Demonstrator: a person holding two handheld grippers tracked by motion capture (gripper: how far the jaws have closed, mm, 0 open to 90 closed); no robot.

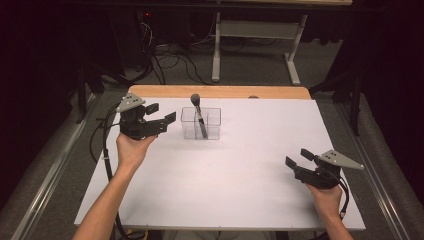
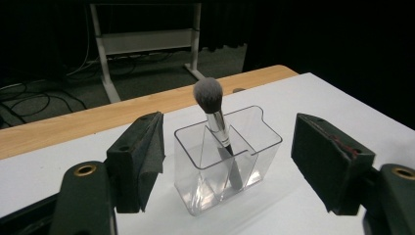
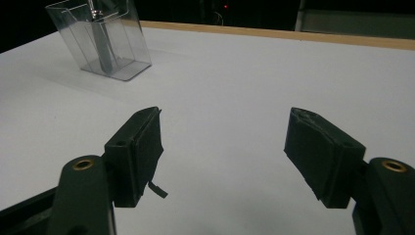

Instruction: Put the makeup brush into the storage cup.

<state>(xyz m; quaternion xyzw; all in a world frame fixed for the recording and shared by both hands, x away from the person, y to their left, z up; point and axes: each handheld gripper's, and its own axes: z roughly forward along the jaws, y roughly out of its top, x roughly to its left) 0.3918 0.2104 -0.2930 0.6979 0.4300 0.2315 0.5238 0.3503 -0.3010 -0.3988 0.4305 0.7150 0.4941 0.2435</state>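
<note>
Makeup brush [image 2: 214, 120] is leaning, bristles up, in a clear divided holder [image 1: 201, 123] that is sitting toward the table's [image 1: 240, 165] far edge, at about 3 o'clock from the left gripper [image 1: 161, 116] and just beside it. Both grippers are gaping with nothing between their pads (the right gripper [image 1: 297, 158] is waiting well apart, near 5 o'clock). A careless approach is risking a knock that tips the light holder or flicks the brush out.

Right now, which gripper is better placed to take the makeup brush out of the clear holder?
Left. The left gripper sits open beside the clear holder, aimed at the makeup brush; the right gripper waits far off.
</note>
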